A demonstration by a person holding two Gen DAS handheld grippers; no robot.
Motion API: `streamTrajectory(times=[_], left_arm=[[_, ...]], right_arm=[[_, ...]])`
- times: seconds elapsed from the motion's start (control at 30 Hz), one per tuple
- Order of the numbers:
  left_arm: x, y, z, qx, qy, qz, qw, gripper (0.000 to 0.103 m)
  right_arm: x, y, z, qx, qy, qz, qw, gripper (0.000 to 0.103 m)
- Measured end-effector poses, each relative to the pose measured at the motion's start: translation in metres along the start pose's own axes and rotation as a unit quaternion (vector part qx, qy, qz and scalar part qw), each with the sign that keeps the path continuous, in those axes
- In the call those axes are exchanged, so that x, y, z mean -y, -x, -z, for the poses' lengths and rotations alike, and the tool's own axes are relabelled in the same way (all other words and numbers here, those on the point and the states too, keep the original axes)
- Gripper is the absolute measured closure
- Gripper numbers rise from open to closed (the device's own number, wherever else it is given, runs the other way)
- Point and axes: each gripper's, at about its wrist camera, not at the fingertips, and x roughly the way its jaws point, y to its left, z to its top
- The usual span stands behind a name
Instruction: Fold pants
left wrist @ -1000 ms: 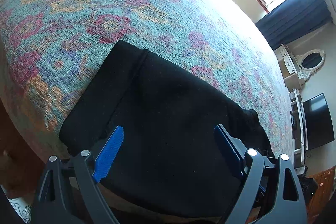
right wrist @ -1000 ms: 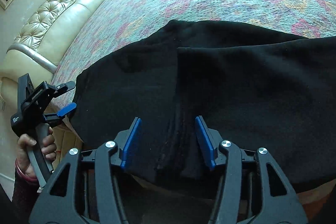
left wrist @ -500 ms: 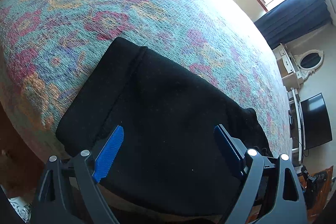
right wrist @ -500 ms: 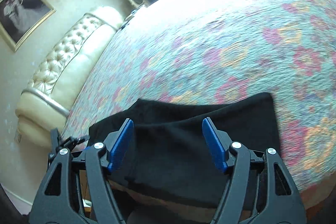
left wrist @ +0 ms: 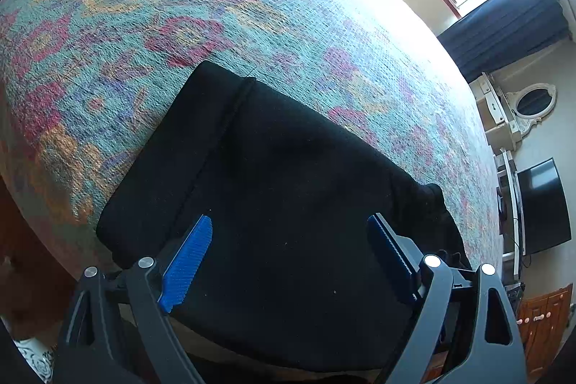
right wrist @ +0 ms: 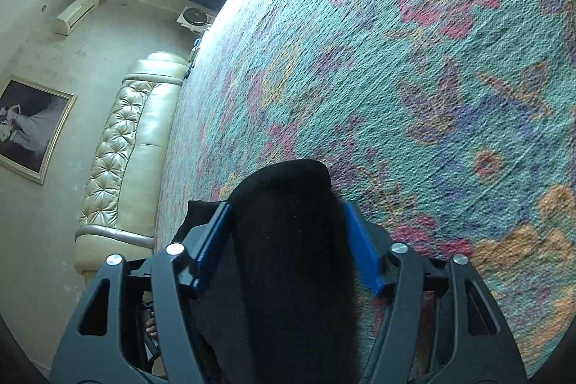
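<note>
Between the blue pads of the right gripper [right wrist: 286, 222], whose jaws have just been closing, a thick bunched fold of the black pants [right wrist: 288, 240] is clamped. The left gripper [left wrist: 289, 240] hovers spread wide over the pants [left wrist: 288, 186], gripping nothing. The garment lies on a floral bedspread [left wrist: 216, 6].

The near edge of the black pants [left wrist: 295, 204] is cut off by the frame bottom. In the right wrist view, pad contact on the raised fold [right wrist: 288, 240] cannot be determined.
</note>
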Motion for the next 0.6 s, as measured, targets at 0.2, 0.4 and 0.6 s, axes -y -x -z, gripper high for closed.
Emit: streamTrajectory(times=[0.2,0.4,0.6], left_arm=[[-0.002,-0.001,-0.001,-0.003,0.006,0.006,1.0,0.017],[-0.005,0.0,-0.003,-0.004,0.005,0.009,0.9999,0.017],[-0.007,0.0,-0.004,-0.005,0.003,0.009,0.9999,0.017]], right_arm=[[0.017,-0.002,-0.003,-0.002,-0.02,-0.013,1.0,0.08],[0.022,0.009,0.009,-0.005,-0.045,-0.053,0.998,0.061],[0.023,0.033,0.053,-0.04,-0.024,-0.069,0.997,0.048]])
